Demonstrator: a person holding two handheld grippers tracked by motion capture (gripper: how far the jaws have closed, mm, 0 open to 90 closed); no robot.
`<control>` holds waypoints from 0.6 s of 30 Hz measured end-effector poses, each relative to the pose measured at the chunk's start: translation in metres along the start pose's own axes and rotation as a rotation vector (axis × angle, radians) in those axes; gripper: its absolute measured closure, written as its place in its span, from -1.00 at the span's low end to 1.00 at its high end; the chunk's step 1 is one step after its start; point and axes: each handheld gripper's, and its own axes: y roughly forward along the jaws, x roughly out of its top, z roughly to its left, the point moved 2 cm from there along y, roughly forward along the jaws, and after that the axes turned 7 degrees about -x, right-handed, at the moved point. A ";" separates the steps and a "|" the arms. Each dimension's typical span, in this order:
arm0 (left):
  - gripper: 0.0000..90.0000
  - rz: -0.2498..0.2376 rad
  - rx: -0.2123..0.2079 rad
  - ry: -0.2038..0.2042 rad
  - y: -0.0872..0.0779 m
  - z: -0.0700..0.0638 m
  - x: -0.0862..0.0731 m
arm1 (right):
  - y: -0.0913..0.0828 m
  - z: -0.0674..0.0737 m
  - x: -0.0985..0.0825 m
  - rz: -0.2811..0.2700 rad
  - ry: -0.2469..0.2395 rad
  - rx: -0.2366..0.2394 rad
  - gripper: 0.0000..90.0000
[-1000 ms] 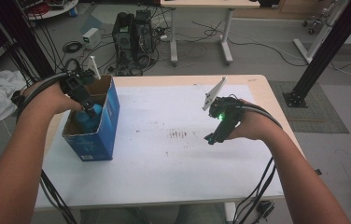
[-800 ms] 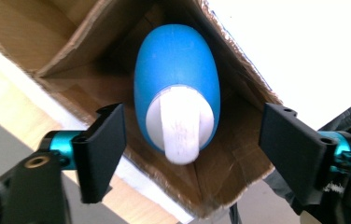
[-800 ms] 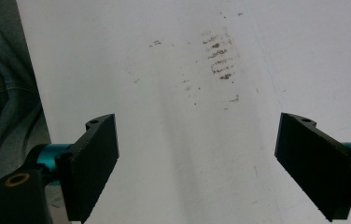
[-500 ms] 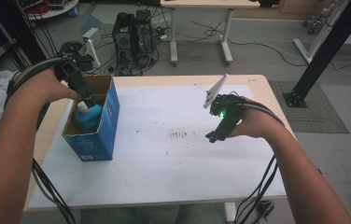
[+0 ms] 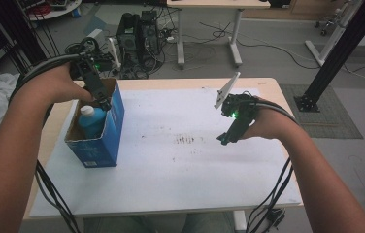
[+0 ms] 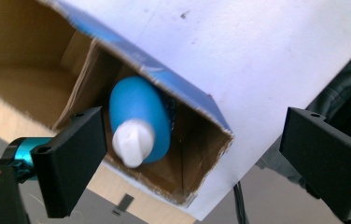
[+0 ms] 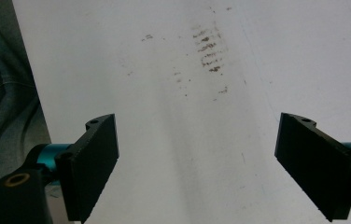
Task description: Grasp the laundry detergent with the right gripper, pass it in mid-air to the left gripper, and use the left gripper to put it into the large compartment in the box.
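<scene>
My left tongs (image 6: 190, 154) hang wide open and empty above the blue plastic bottle with a white cap (image 6: 138, 121), which stands in the open blue cardboard box (image 5: 115, 128). My right tongs (image 7: 194, 163), also wide open and empty, hover over the white-covered desk (image 5: 180, 170). I judge the bottle stowed, so next I lift clear.

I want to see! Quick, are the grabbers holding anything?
Left gripper: open, holding nothing, above the blue plastic bottle.
Right gripper: open, holding nothing.

A lab or workshop is showing here: black desktop computer towers (image 5: 139, 31) are sitting on the grey floor at upper centre, tangled black cables (image 5: 209, 36) are trailing around them, and a black metal frame post (image 5: 338, 51) is slanting at upper right.
</scene>
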 end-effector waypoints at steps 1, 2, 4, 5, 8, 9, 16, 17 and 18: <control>-0.86 0.000 0.000 0.000 0.000 0.000 0.000 | 0.000 0.000 0.000 0.000 0.000 0.000 -0.72; -0.86 0.012 -0.023 0.062 0.001 -0.007 0.006 | -0.002 -0.002 0.001 0.009 -0.004 -0.003 -0.72; -0.86 0.036 -0.045 0.108 0.004 -0.014 0.011 | -0.005 -0.003 0.002 0.020 -0.007 -0.012 -0.72; -0.86 0.046 -0.054 0.137 0.005 -0.017 0.014 | -0.006 -0.003 0.003 0.030 -0.013 -0.015 -0.72; -0.86 0.065 -0.055 0.234 0.006 -0.026 0.022 | -0.007 -0.004 0.006 0.058 -0.020 -0.020 -0.72; -0.86 0.070 -0.055 0.266 0.007 -0.029 0.024 | -0.008 -0.004 0.007 0.064 -0.027 -0.020 -0.72; -0.86 0.134 -0.053 0.342 0.023 -0.042 0.038 | -0.008 -0.004 0.014 0.090 -0.043 -0.001 -0.72; -0.86 0.141 -0.057 0.353 0.025 -0.043 0.040 | -0.008 -0.005 0.014 0.094 -0.049 0.005 -0.72; -0.86 0.143 -0.053 0.366 0.027 -0.044 0.042 | -0.007 -0.004 0.014 0.102 -0.050 0.012 -0.72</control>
